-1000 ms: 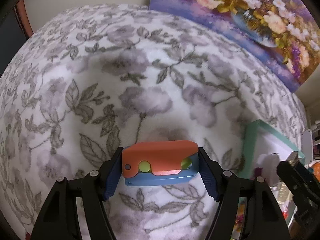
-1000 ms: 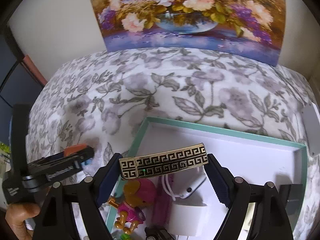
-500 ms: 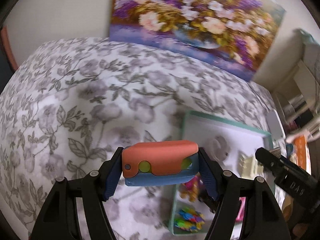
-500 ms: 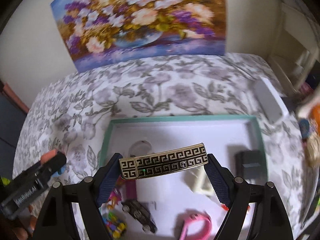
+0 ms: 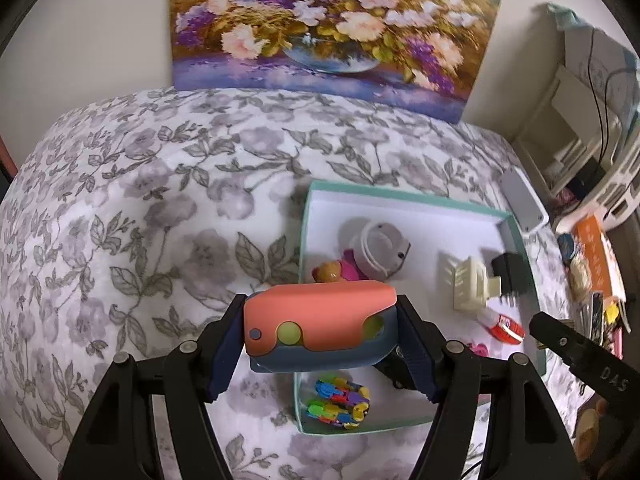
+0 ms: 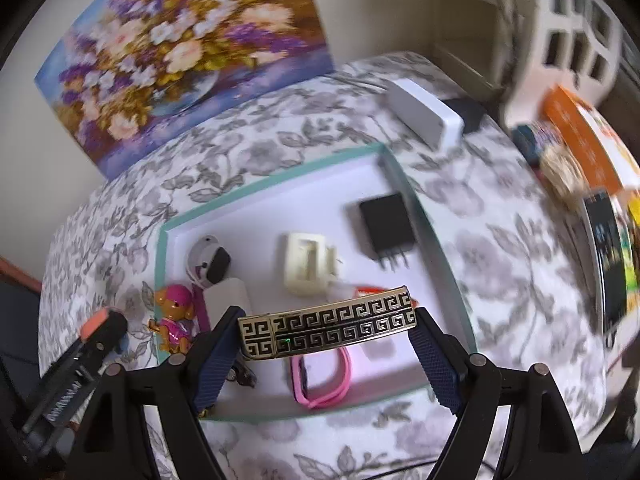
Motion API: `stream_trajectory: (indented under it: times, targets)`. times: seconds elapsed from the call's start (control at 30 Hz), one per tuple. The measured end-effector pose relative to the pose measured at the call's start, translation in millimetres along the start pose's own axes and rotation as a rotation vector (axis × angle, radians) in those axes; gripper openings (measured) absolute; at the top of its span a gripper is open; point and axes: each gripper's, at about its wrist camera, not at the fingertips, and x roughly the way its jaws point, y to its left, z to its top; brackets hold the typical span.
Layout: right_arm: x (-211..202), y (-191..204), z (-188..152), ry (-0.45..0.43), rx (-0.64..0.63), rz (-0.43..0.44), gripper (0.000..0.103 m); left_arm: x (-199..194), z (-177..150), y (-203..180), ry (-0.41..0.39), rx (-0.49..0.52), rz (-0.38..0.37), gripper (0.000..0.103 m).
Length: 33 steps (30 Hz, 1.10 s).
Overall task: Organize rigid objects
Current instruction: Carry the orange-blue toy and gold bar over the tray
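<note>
Since a second ago we've swung both grippers from the floral blanket (image 5: 160, 220) over to the teal box (image 5: 404, 192); it now fills both views. Left gripper (image 5: 320, 340) is clamped on the orange-and-blue folding toy (image 5: 320, 326), held above the box's near left corner. Right gripper (image 6: 328, 330) is clamped on the black-and-gold patterned bar (image 6: 328, 322), held over the box's near half, above the pink band (image 6: 320, 380). Inside the box: cream clip (image 6: 306, 264) mid-floor, black charger (image 6: 386, 224) by the right wall, pup figure (image 6: 174, 316) by the left wall, white round gadget (image 5: 382, 246) toward the far left corner, multicolour piece (image 5: 340, 398) in the near left corner.
</note>
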Motion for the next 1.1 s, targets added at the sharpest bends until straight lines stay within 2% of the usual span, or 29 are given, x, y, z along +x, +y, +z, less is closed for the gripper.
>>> stream_trajectory:
  times: [0.13,0.43,1.1]
  targets:
    - [-1.0,-7.1,-7.0,0.007,0.025,-0.016,0.085,4.5,-7.8,-12.8,0.002,0.046,0.013,0.072]
    - [18.0,-7.7,-9.0,0.050,-0.039,-0.071,0.085,22.4,-22.5,-40.4,0.018,0.161,0.052,0.072]
    - [38.4,-12.5,-7.5,0.098,-0.080,-0.087,0.085,42.8,-33.4,-61.2,0.044,0.254,0.082,0.073]
